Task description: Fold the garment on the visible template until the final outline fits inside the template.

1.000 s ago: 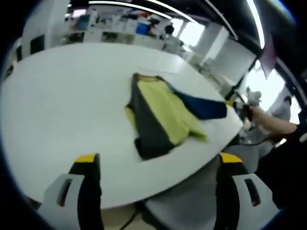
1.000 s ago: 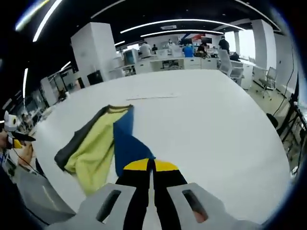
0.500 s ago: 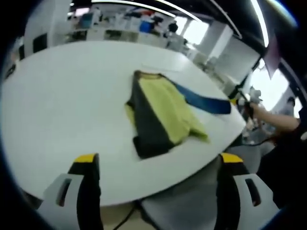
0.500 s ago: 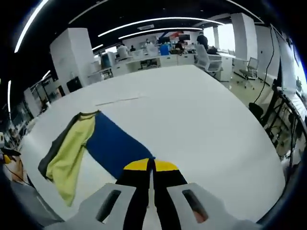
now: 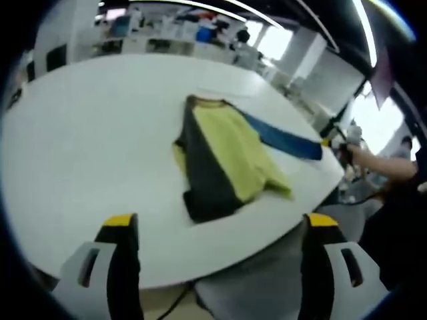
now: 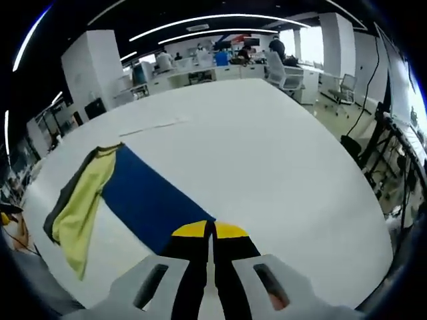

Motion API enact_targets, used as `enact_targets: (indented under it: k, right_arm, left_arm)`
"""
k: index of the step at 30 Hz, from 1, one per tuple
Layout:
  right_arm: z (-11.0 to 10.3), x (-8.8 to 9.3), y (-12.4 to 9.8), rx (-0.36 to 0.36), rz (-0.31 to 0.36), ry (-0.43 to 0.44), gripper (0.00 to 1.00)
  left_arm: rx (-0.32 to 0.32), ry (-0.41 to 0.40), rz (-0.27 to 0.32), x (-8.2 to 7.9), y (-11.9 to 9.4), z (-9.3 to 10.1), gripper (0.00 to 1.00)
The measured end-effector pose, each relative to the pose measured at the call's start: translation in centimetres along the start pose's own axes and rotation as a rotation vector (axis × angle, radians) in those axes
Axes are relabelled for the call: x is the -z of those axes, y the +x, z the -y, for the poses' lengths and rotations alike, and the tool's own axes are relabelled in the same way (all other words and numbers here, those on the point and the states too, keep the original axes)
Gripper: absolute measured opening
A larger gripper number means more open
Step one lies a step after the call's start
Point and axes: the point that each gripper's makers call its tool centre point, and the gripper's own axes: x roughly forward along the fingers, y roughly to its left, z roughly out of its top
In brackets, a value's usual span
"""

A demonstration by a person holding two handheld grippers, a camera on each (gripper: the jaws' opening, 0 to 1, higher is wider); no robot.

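We see a big white table [image 6: 287, 160], office desks [image 6: 220, 70] and chairs [image 6: 287, 70] behind it, white pillar [image 6: 90, 67], ceiling light strips [image 6: 220, 17] overhead.

- No words, numbers or signs could be read anywhere in the two views.
- The shirt [image 5: 223, 160] had plain colour blocks with no letters on it.
- The far shelves at 12 o'clock were too blurry to read.
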Motion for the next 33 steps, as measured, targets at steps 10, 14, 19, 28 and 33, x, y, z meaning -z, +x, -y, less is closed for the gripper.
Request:
enact_targets:
  k: [10,14,19,28,33]
  right_arm:
    - [1.6,0.2,1.0,0.025,-0.022,0.011,0.02]
    - [2.0,0.5,1.5,0.029,-0.036,0.013,0.02]
    - [2.5,1.3,2.2,0.037,-0.057,0.024,0.02]
    - [3.6,2.5,3.0,0.055,-0.086,0.047,0.02]
    - [4.1,2.7,3.5,0.061,-0.096,0.050,0.02]
  left_arm:
    - [-0.005,-0.002,-0.015,-0.1,0.3,-0.3,0.97]
    - [-0.010,-0.002,-0.020,-0.2,0.3,-0.4,0.97]
    - [-0.013,-0.002,-0.025,-0.3,0.6,-0.5,0.97]
    - [-0.021,-0.005,-0.041,-0.4,1.2,-0.7,0.97]
    - [-0.025,-0.004,-0.048,-0.5,1.4,-0.8,0.97]
